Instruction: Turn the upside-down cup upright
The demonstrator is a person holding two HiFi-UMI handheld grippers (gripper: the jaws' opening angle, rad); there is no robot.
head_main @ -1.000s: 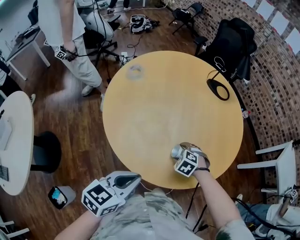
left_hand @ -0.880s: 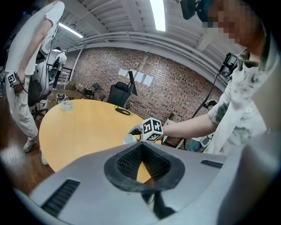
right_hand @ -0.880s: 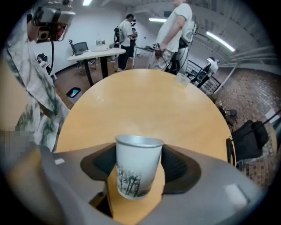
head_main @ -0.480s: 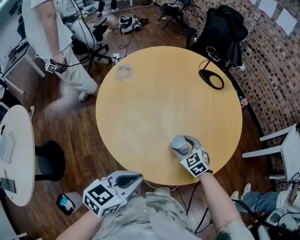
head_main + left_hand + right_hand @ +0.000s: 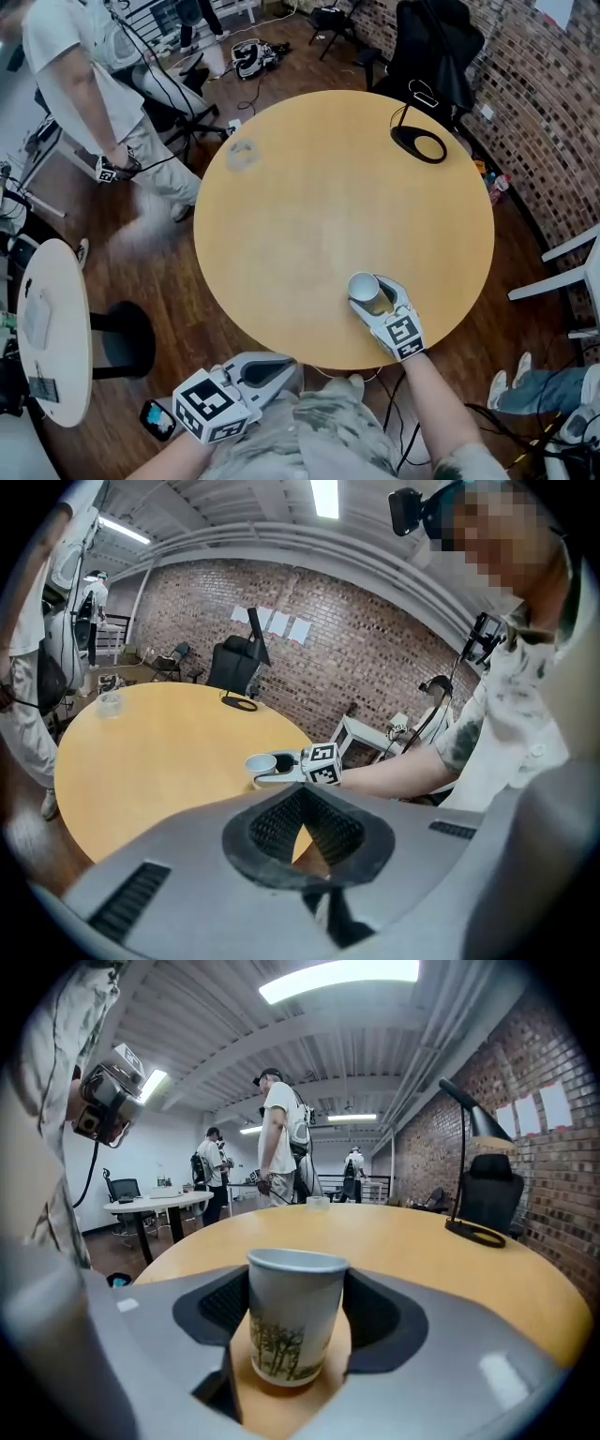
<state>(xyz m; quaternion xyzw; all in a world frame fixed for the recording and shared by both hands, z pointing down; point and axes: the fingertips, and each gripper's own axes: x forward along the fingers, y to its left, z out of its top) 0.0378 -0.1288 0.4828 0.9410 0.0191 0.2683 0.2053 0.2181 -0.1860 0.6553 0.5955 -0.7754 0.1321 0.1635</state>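
A paper cup with a tree print stands upright, mouth up, near the front edge of the round wooden table. My right gripper is shut on it, one pad against each side of the cup. The cup's base is at or just above the tabletop; I cannot tell if it touches. My left gripper is off the table's front edge, close to my body, its jaws together and holding nothing. The left gripper view looks across its shut jaws at the cup held by the right gripper.
A black lamp base sits at the table's far right and a small clear ring-shaped object at its far left. A person stands beyond the left edge. A white side table is at left, a white chair at right.
My right gripper has rolled and risen a little, turning the cup from tilted to upright with its mouth up. The left gripper shifted slightly along the table's front edge.
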